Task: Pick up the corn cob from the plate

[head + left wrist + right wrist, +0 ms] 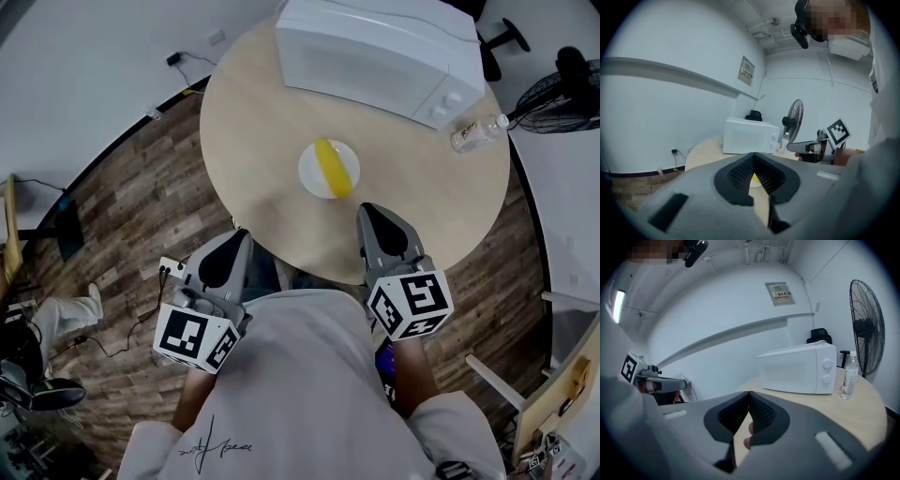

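Yellow corn cob lies on white plate, centre of table. Near plate, right gripper; left gripper at table edge. Both jaws together, empty. Approach step, I judge; next: open right jaws, reach over cob.

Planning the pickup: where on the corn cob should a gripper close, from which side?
Probably its middle, jaws across the short width, from above on the near side. The corn cob lies flat on the plate, lengthwise away from the person; the right gripper is nearest.
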Demonstrator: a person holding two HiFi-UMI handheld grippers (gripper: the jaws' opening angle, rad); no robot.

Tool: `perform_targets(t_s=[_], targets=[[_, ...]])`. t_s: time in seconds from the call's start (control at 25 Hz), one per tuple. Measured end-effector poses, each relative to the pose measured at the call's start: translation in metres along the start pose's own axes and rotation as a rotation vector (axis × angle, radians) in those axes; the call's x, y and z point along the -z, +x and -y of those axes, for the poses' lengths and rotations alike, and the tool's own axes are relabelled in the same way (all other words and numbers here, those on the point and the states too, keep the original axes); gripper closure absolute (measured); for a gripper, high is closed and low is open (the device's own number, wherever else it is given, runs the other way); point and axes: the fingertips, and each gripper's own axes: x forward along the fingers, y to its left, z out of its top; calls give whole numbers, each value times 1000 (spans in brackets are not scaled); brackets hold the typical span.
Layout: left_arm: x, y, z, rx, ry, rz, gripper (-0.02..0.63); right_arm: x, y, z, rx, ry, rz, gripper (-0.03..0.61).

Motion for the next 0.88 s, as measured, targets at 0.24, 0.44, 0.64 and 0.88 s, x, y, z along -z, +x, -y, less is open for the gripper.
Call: perform_targets(t_s=[0.24, 0.44, 0.64, 0.88], targets=[[-7, 7, -13, 23, -76, 18, 612, -5, 11, 3, 10, 5, -5, 565], [-11, 12, -29, 17, -101, 28, 612, -2, 22, 7, 23, 22, -16, 565], [-11, 16, -35, 18, -102, 17, 612, -5, 32, 8, 25, 15, -28, 565], [-7, 19, -39, 20, -106, 2, 612, -3, 42, 9, 17, 1, -55, 565]])
